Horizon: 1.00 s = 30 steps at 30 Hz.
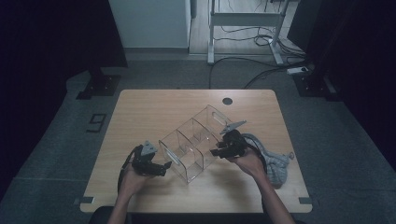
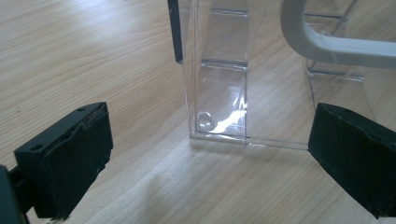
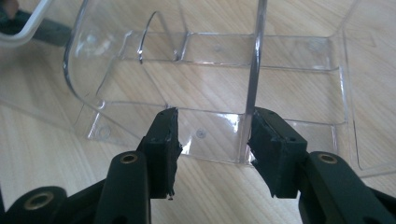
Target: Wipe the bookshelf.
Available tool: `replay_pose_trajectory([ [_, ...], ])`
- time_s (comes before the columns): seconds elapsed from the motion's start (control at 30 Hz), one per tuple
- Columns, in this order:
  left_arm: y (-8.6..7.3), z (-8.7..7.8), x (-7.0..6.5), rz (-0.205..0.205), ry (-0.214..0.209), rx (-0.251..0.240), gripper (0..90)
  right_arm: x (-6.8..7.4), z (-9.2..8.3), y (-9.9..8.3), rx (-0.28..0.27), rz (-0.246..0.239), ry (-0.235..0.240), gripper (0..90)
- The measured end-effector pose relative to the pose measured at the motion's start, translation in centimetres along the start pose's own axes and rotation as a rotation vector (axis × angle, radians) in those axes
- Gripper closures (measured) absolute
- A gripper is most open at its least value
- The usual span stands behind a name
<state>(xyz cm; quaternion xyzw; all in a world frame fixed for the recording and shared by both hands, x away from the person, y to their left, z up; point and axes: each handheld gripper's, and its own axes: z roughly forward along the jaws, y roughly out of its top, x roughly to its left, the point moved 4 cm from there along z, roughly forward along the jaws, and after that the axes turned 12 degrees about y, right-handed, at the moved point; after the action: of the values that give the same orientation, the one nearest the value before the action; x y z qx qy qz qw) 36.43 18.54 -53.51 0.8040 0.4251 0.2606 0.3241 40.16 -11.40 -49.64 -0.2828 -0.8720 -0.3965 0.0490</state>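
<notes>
A clear acrylic organiser box with inner dividers (image 1: 196,142) lies diagonally near the middle of the pale wooden counter (image 1: 140,107), and both tools are working at it. The left tool (image 1: 163,168) sits at the box's near-left end; its jaws are spread wide, with a bottom corner of the box (image 2: 217,130) in front of them and nothing touched. A white curved handle (image 2: 327,44) crosses that end of the box, above and to the right of this corner.

The right tool (image 1: 215,152) is at the box's right side. In the right gripper view its jaws stand partly open on either side of an upright clear wall or divider (image 3: 254,70); the right-hand pad (image 3: 261,135) is touching or almost touching the plastic, the left-hand pad is clearly apart from it. So it is not yet a firm pinch, as far as I can tell.

A crumpled grey cloth (image 1: 275,165) lies just to the right of the box, behind the right hand.

The step in hand looks like getting hold of the box to steady or shift it. The next move would call for closing the right tool squarely on the thin wall without slipping, while the left tool comes in onto the corner or handle.

No brand, label or writing can be read on the box or the cloth.
</notes>
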Motion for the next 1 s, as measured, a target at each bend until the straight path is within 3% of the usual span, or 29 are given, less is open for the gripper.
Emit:
replay_pose_trajectory([
  [0.47, -0.5, 0.7, 2.3, -0.054, 0.034, 0.023, 1.6, 2.2, 1.0, -0.1, 0.023, -0.041, 0.025, 51.6],
  [0.7, -1.2, -1.8, 1.9, -0.042, 0.017, 0.01, 2.0, 2.5, 1.2, 0.0, 0.02, -0.025, 0.037, 53.3],
  [1.0, -1.7, -5.3, 0.3, -0.006, -0.024, -0.028, 0.0, 3.0, 1.5, 0.1, 0.03, -0.024, 0.041, 54.0],
])
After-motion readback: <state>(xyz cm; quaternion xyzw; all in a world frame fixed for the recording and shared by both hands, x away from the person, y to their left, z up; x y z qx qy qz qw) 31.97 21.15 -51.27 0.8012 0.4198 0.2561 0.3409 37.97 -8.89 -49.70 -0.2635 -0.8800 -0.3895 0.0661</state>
